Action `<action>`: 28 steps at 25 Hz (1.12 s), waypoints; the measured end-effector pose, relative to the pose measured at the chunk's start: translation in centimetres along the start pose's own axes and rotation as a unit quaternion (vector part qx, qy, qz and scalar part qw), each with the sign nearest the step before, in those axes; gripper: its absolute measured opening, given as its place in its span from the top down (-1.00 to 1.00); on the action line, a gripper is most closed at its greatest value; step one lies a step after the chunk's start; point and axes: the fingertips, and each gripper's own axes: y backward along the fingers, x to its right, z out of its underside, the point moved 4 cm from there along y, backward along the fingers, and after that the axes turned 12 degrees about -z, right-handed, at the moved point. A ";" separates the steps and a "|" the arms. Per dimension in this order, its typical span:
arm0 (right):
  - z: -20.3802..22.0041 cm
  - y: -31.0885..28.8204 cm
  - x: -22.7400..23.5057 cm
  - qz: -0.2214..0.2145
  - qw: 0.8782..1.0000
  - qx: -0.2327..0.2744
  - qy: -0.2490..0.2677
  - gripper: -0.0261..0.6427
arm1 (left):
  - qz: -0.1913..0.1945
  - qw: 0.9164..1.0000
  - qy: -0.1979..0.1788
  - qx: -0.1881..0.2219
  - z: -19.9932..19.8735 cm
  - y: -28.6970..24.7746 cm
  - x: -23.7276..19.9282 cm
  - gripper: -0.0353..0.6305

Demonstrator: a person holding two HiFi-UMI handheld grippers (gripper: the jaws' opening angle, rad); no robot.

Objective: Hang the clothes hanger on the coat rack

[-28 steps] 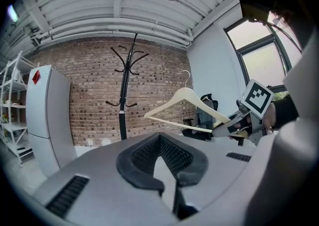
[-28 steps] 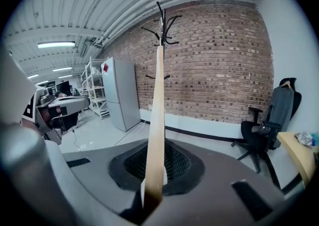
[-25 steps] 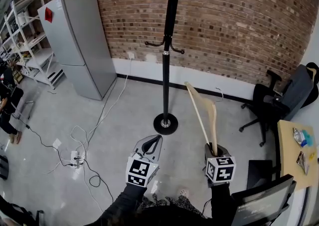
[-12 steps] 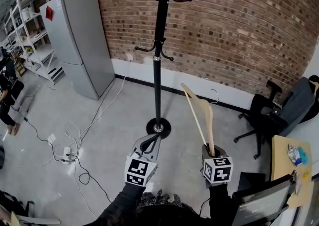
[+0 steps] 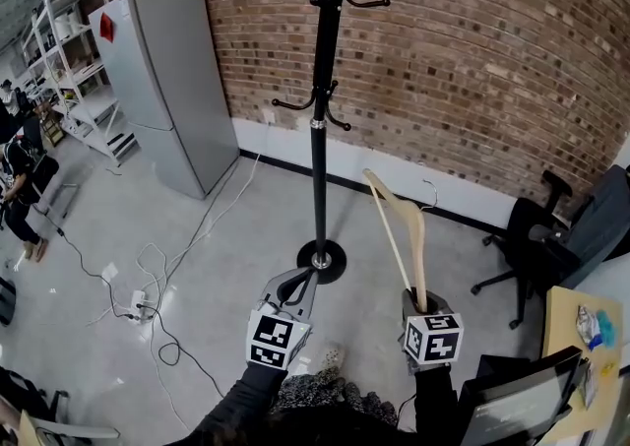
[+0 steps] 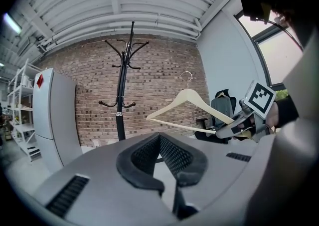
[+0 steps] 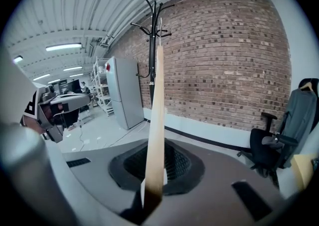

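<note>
A black coat rack [image 5: 318,139] stands on a round base ahead of me, before the brick wall, with curved hooks at the top and halfway up the pole. My right gripper [image 5: 421,293] is shut on one arm end of a pale wooden hanger [image 5: 404,223], which rises from the jaws with its wire hook at the far end. The right gripper view shows the hanger [image 7: 156,120] edge-on in front of the coat rack [image 7: 152,40]. My left gripper [image 5: 307,279] is shut and holds nothing, its tip close to the rack's base. In the left gripper view the hanger [image 6: 187,98] sits right of the coat rack [image 6: 121,100].
A grey fridge [image 5: 167,90] and white shelving [image 5: 64,60] stand at the left. Cables and a power strip [image 5: 138,308] lie on the concrete floor. A black office chair [image 5: 536,247] and a desk with a monitor [image 5: 517,403] are at the right. A person [image 5: 20,188] is at far left.
Both grippers have come closer to the coat rack, whose base now lies just past the left gripper's tip. The hanger stays clamped the same way.
</note>
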 end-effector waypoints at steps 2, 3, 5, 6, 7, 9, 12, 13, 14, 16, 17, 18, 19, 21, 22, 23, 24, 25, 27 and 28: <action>-0.5 -1.1 0.7 -0.002 1.000 -0.003 0.001 0.79 | 0.000 1.000 0.004 0.001 -0.1 -1.5 -0.4 0.87; -0.8 -1.7 1.2 -0.003 1.000 -0.003 0.001 0.79 | 0.000 1.000 0.005 0.004 -0.3 -2.4 -0.6 0.87; -1.6 -3.0 2.3 -0.003 1.000 -0.004 0.001 0.79 | 0.001 1.000 0.005 0.008 -0.6 -4.3 -1.0 0.87; -2.0 -3.7 2.9 -0.003 1.000 -0.004 0.002 0.79 | 0.001 1.000 0.005 0.009 -0.6 -5.3 -1.2 0.87; -2.4 -4.3 3.5 -0.002 1.000 -0.004 0.004 0.79 | 0.000 1.000 0.005 0.010 -0.6 -6.3 -1.4 0.87; -3.5 -5.9 4.7 -0.001 1.000 -0.003 0.008 0.79 | -0.003 1.000 0.007 0.015 -0.9 -8.4 -2.1 0.87; -5.4 -8.5 6.4 -0.003 1.000 -0.003 0.013 0.79 | -0.009 1.000 0.006 0.024 -1.7 -11.6 -3.4 0.87; -6.1 -9.3 6.8 -0.005 1.000 -0.003 0.014 0.79 | -0.011 1.000 0.006 0.025 -2.0 -12.5 -3.8 0.87; -6.7 -10.0 7.1 -0.007 1.000 -0.004 0.015 0.79 | -0.012 1.000 0.006 0.025 -2.2 -13.4 -4.2 0.87; -7.9 -11.4 7.7 -0.008 1.000 -0.005 0.020 0.79 | -0.013 1.000 0.007 0.027 -2.6 -15.0 -4.9 0.87; -8.5 -12.1 7.9 -0.010 1.000 -0.005 0.022 0.79 | -0.013 1.000 0.006 0.027 -2.8 -15.7 -5.3 0.87; -9.1 -12.8 8.1 -0.012 1.000 -0.005 0.024 0.79 | -0.014 1.000 0.007 0.028 -2.9 -16.4 -5.6 0.87; -9.6 -13.6 8.3 -0.014 1.000 -0.005 0.025 0.79 | -0.014 1.000 0.007 0.027 -3.0 -17.1 -6.0 0.87; -10.4 -15.0 8.7 -0.018 0.999 -0.007 0.027 0.79 | -0.015 1.000 0.007 0.025 -2.9 -18.4 -6.6 0.87; -10.8 -15.6 9.0 -0.020 0.999 -0.007 0.028 0.79 | -0.016 1.000 0.007 0.024 -2.8 -18.9 -7.0 0.87; -11.1 -16.2 9.1 -0.021 0.999 -0.007 0.030 0.79 | -0.018 1.000 0.008 0.024 -2.7 -19.4 -7.4 0.87; -11.4 -16.8 9.3 -0.022 0.999 -0.007 0.030 0.79 | -0.021 0.999 0.010 0.024 -2.6 -19.9 -7.9 0.87; -11.7 -17.4 9.4 -0.023 0.999 -0.008 0.032 0.79 | -0.024 0.999 0.012 0.024 -2.5 -20.3 -8.3 0.87; -12.3 -18.2 9.5 -0.025 0.999 -0.012 0.035 0.79 | -0.029 0.999 0.017 0.023 -2.4 -21.0 -9.0 0.87; -12.6 -18.6 9.6 -0.027 0.999 -0.013 0.037 0.79 | -0.030 0.999 0.018 0.023 -2.3 -21.4 -9.2 0.87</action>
